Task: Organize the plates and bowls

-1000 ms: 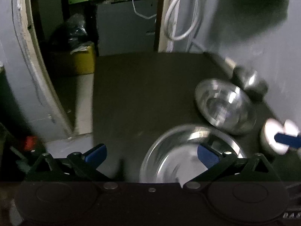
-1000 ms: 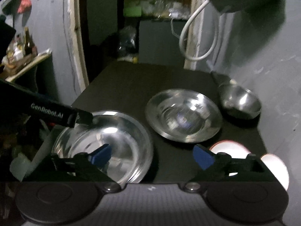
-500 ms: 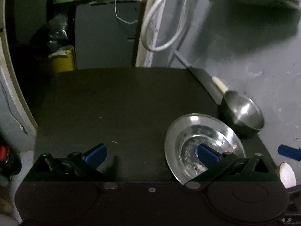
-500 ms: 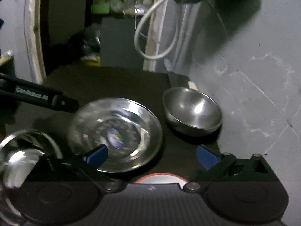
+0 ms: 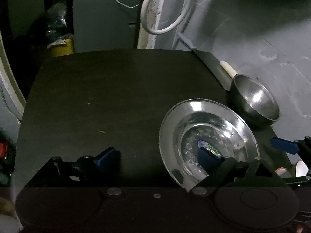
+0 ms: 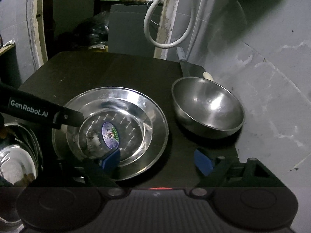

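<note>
Left tool (image 5: 157, 157): jaws apart, having just been narrowing. Nothing is clamped. Its right finger (image 5: 206, 160) hangs over the inner part of the plate (image 5: 196, 116); whether the finger touches the plate cannot be told. Its left finger (image 5: 106, 156) is over the bare table (image 5: 108, 89), left of the plate.

Right tool (image 6: 157, 159): jaws apart, likewise just narrowing, nothing clamped. Its left finger (image 6: 110, 160) is over the near rim of the plate (image 6: 143, 104); its right finger (image 6: 203, 161) is over the dark table (image 6: 116, 71), to the right of the plate and in front of the bowl (image 6: 209, 104). The plate's near right edge lies between the two fingers.

Plate: steel, flat on the table, with an oval sticker (image 6: 110, 135) at its centre. It sits directly ahead of the right tool and ahead-right of the left tool. The left tool's arm crosses the plate's left rim in the right wrist view.

Bowl: steel, upright, just beyond and to the right of the plate, close to the grey wall (image 6: 272, 89). Plate and bowl are near each other; contact cannot be confirmed.

A second steel dish (image 6: 17, 161) lies left of the right tool, at the frame edge. A white cup (image 5: 301, 169) shows at the far right of the left tool's view. A white hose (image 6: 167, 29) loops on the wall behind the table.
</note>
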`<act>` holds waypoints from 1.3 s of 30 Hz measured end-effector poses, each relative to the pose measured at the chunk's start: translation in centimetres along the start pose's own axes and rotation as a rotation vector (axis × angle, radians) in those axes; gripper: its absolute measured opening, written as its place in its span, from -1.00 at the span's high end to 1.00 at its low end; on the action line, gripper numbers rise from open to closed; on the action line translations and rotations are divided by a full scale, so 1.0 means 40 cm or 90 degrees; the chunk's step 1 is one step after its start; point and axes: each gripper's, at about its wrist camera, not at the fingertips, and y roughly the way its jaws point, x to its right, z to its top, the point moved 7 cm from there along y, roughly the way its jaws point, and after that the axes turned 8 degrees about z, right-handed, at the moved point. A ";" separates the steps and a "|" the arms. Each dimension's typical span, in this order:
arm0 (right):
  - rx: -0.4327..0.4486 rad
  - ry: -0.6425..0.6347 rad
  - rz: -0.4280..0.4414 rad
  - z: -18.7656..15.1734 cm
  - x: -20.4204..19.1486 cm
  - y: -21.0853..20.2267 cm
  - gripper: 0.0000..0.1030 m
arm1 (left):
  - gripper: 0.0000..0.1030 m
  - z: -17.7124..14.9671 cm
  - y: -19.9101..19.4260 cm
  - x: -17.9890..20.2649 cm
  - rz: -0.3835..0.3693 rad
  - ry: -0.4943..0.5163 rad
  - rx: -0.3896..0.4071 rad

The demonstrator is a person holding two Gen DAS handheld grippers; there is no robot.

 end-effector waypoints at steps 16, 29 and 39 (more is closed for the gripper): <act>0.005 0.043 0.029 0.005 -0.008 0.014 0.25 | 0.31 -0.007 -0.011 0.032 -0.046 0.012 0.001; 0.093 0.022 0.045 0.062 -0.071 -0.135 0.33 | 0.36 -0.007 -0.182 -0.029 -0.037 0.019 0.076; 0.109 -0.004 0.067 0.040 -0.160 -0.235 0.33 | 0.36 -0.058 -0.295 -0.064 0.013 0.045 0.084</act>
